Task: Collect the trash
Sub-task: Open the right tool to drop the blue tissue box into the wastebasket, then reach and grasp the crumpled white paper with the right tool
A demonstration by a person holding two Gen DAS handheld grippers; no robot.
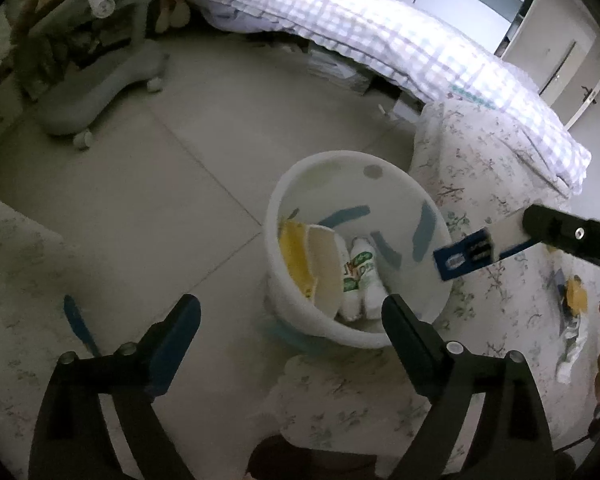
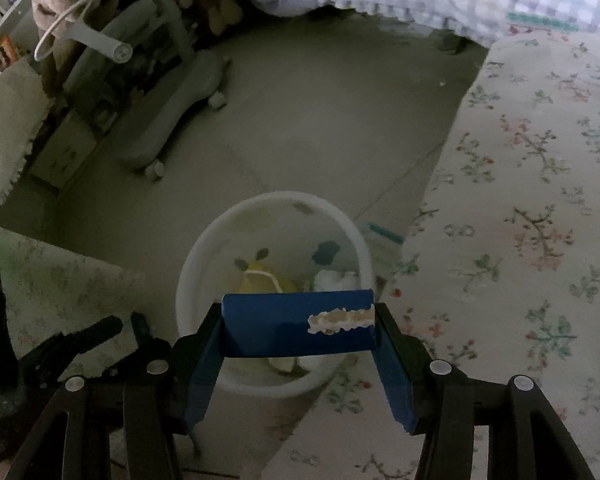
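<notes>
Right tongs (image 2: 298, 330) clamp blue box (image 2: 296, 326) crosswise, directly over white bin (image 2: 188, 280) on floor. Left tongs (image 1: 290, 320) wide apart, empty, just beside bin w/ bottles inside.

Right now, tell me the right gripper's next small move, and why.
Probably open the right gripper and let the blue box drop. The box is clamped between its fingers right above the white bin, which already holds trash, and the left gripper stands open and empty.
</notes>
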